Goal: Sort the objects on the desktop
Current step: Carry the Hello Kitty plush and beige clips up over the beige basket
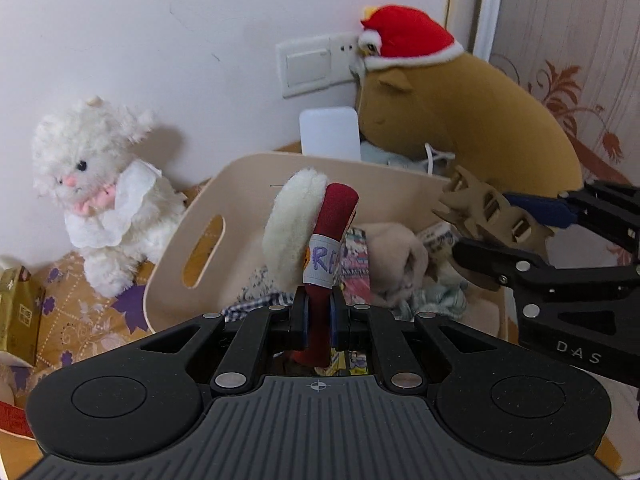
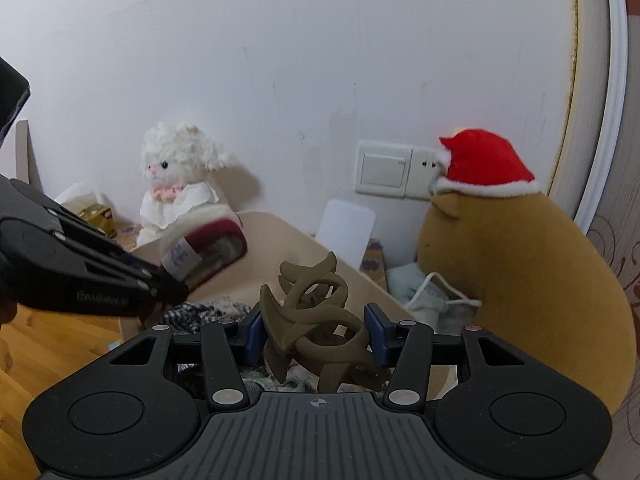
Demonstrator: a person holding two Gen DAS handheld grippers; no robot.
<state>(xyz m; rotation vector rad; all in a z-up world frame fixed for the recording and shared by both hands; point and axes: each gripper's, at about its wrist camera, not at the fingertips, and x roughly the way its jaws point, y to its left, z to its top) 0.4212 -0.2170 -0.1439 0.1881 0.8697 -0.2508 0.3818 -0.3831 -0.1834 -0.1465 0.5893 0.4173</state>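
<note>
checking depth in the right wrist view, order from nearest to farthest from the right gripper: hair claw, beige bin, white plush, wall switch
1. hair claw: in the right gripper jaws.
2. beige bin: just beyond.
3. white plush: behind the bin, left.
4. wall switch: on the wall, right.

The bin (image 1: 224, 184) looks like smooth, matt pale wood. The hair claw (image 2: 316, 320) is matt brown plastic. The slipper (image 1: 316, 224) has fluffy cream fleece and red velvety cloth. The white toy (image 1: 96, 200) is shaggy plush, the brown toy (image 1: 472, 120) smooth plush.
</note>
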